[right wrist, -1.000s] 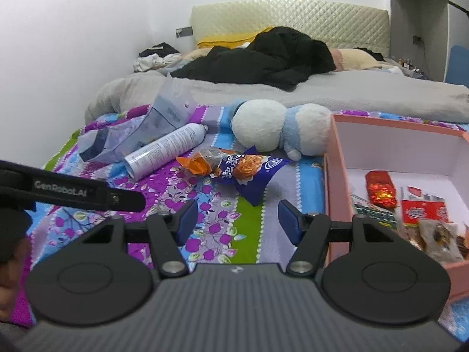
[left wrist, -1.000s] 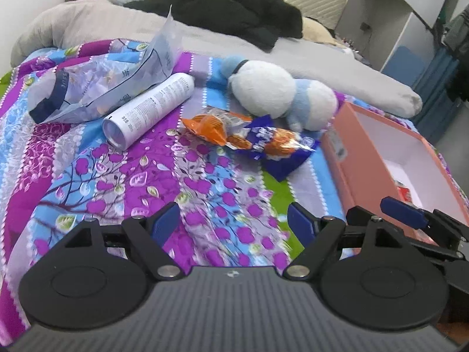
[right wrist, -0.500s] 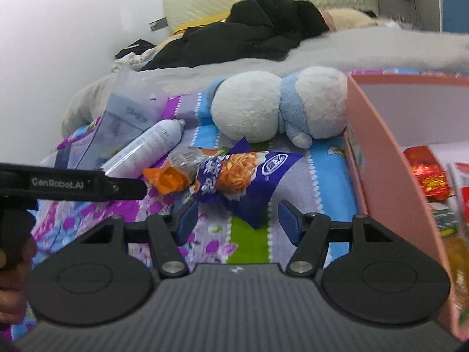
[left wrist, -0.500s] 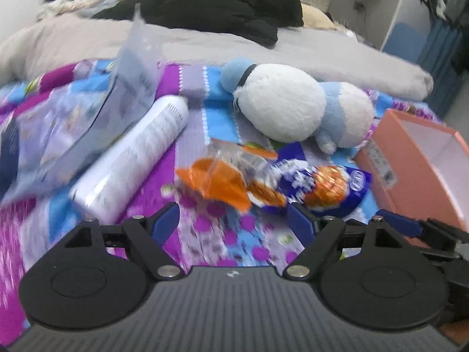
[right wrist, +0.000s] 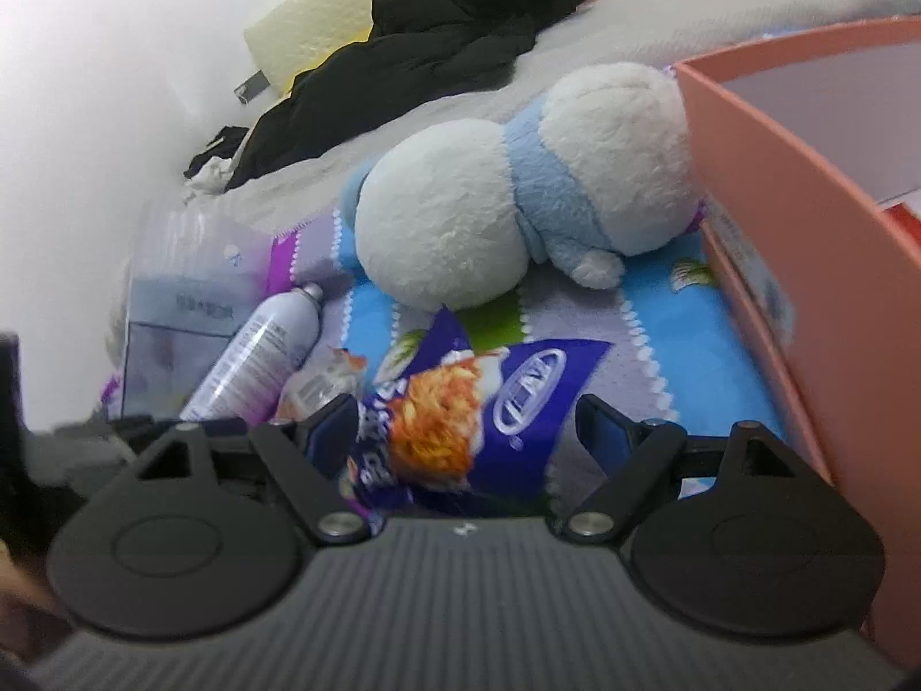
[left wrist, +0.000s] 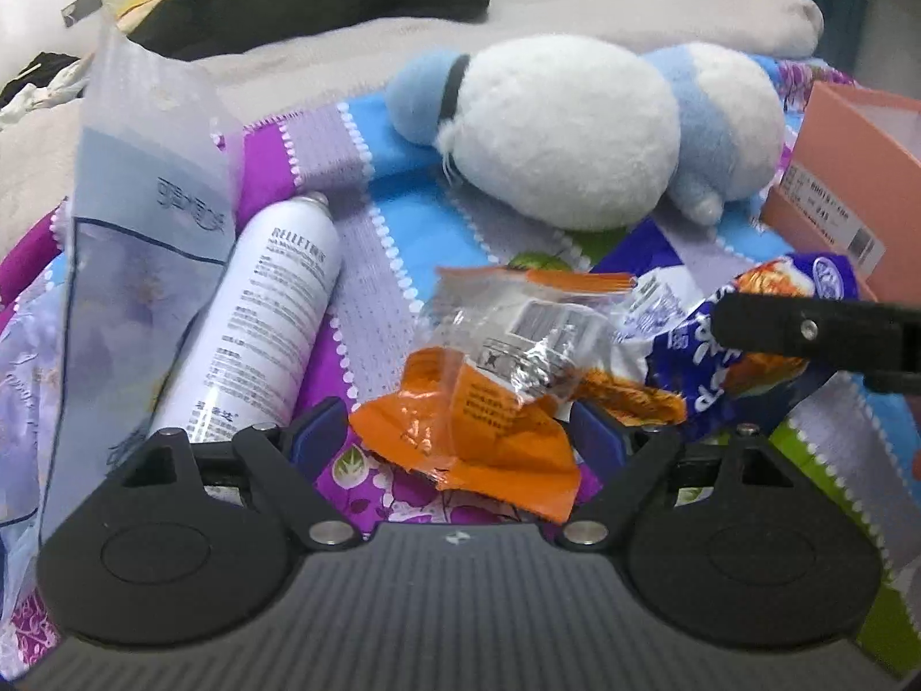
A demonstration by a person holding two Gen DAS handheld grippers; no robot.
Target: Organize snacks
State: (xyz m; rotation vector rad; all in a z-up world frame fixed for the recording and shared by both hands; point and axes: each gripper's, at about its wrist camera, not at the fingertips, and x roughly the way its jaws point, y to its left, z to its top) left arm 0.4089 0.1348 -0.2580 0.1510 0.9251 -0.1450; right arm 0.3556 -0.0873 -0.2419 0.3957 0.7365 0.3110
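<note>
In the left wrist view, a clear bag (left wrist: 132, 242) stands at 9 o'clock, a white spray can (left wrist: 265, 322) just beside it. The left gripper (left wrist: 457, 437) is spread wide and opening, its fingers either side of the orange packet (left wrist: 478, 420), pads not pressing. A plush toy (left wrist: 581, 126) lies at 12 o'clock. At 3 o'clock is the pink box (left wrist: 852, 173). The right gripper (right wrist: 469, 432) is also wide and opening, the blue snack bag (right wrist: 460, 414) between its fingers, loose on the blanket (right wrist: 662, 357).
</note>
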